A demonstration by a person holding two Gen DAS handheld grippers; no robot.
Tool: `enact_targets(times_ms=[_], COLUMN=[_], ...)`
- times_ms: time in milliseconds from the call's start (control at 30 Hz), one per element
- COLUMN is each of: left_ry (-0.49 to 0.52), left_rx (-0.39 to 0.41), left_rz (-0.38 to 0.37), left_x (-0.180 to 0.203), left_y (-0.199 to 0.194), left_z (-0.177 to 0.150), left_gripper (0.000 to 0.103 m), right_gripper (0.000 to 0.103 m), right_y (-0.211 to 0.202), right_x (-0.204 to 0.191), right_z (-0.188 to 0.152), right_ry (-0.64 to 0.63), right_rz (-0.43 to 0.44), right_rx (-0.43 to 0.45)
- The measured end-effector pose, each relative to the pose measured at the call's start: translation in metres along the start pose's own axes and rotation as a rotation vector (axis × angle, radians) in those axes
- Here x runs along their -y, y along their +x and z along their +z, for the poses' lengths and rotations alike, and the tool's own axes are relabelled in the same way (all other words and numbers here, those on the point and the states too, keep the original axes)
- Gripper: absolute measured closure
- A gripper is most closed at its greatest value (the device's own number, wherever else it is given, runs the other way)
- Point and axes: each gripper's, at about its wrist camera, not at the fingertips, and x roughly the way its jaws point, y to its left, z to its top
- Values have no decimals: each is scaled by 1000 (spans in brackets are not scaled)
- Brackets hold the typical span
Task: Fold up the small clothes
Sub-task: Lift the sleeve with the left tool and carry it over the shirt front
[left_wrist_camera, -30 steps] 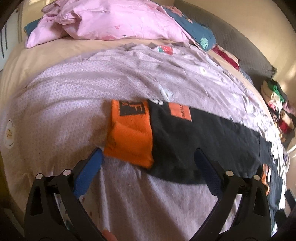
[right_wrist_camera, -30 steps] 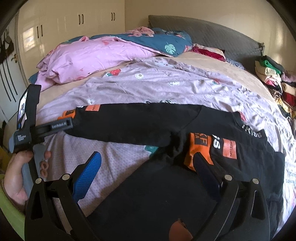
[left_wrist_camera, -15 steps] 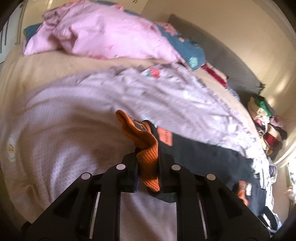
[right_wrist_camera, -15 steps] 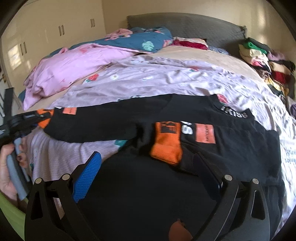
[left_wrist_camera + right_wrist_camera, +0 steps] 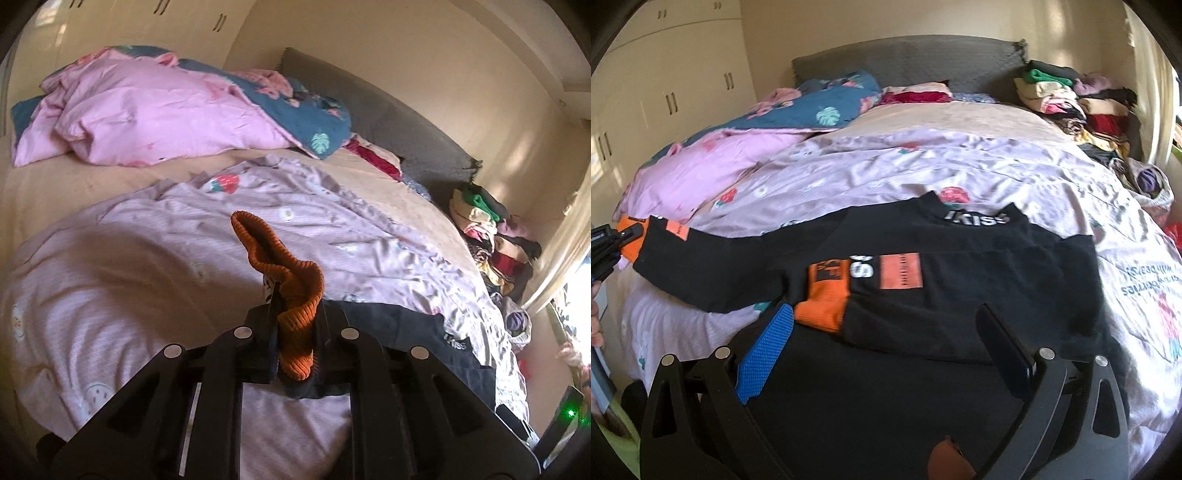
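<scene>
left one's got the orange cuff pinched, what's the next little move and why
Probably carry the left hand-held gripper across toward the shirt body. It is shut on the orange cuff, while that sleeve lies stretched out sideways from the black sweatshirt. The other sleeve's cuff already lies folded on the chest. The right hand-held gripper hovers open.

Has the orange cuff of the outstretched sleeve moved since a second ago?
Yes. The left gripper has shut on the orange cuff and lifted it off the lilac quilt, where it lay flat.
</scene>
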Motion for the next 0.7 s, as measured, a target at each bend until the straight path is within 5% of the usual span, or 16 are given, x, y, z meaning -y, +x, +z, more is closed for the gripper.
enact_targets(times_ms=[700], left_ry=[150], left_rx=[17], left_rz=[-129], left_x=[112], left_y=[5], left_z=[1], left_gripper=[96], right_gripper=[5], right_y=[-20], right_x=[82], right_z=[-9], right_ry=[154], right_rz=[-80], right_rx=[44])
